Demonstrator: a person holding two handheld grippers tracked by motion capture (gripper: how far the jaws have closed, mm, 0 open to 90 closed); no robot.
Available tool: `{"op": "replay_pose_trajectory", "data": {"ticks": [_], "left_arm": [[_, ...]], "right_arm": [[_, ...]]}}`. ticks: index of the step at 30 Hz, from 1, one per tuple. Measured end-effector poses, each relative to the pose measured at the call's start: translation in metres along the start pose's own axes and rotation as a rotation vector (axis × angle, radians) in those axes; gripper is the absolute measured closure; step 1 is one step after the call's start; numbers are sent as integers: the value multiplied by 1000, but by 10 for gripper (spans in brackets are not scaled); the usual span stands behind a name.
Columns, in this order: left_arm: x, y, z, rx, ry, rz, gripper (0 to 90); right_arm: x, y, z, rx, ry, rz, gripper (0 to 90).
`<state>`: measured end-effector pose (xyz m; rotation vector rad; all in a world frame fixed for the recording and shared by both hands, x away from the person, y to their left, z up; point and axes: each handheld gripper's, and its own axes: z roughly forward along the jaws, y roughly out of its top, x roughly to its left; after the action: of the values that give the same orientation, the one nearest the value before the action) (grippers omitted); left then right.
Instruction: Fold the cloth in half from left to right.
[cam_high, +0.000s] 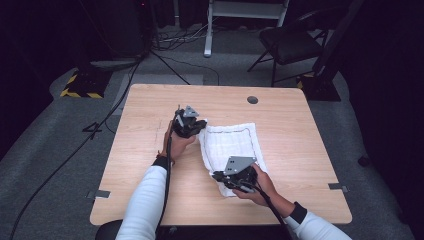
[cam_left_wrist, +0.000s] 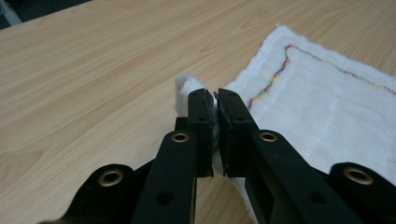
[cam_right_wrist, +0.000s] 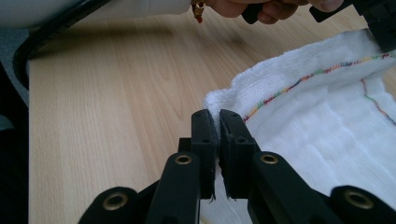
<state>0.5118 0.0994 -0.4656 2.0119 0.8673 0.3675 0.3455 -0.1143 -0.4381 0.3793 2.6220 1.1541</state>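
Since each gripper, left (cam_left_wrist: 214, 100) and right (cam_right_wrist: 215, 122), is clamped on a corner along the same edge of the white cloth (cam_high: 232, 145) lying mid-worktop (cam_high: 150, 150), I'd guess a fold's coming.

White cloth (cam_high: 232, 145), multicoloured stitching, lying on table, two corners lifted.

I'm working in what looks like a lab or recording studio: black curtains all around, grey carpet, cables (cam_high: 75, 150) trailing across the floor, hazard-striped tape (cam_high: 80, 93), a folding chair (cam_high: 287, 45), one bare wooden surface (cam_high: 150, 165).
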Motion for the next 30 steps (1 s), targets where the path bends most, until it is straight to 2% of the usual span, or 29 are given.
{"op": "replay_pose_trajectory", "data": {"ticks": [6,8,16,19,21,27,30], "left_arm": [[-15,16,11,-6,-15,28,845],[-22,23,18,6,-11,39,844],[-35,35,35,23,-15,74,845],[-41,39,40,25,-29,89,846],[-44,42,42,27,-37,108,848],[-52,50,48,18,-44,119,848],[-58,55,54,23,-54,142,848]], "right_arm": [[-8,-16,-16,18,-42,22,851],[-11,-21,-22,15,-49,39,851],[-20,-37,-51,-3,-97,88,851],[-22,-43,-58,-8,-118,105,851],[-23,-46,-62,-7,-126,110,851],[-23,-51,-70,-9,-154,113,851],[-23,-56,-76,-14,-179,114,853]]}}
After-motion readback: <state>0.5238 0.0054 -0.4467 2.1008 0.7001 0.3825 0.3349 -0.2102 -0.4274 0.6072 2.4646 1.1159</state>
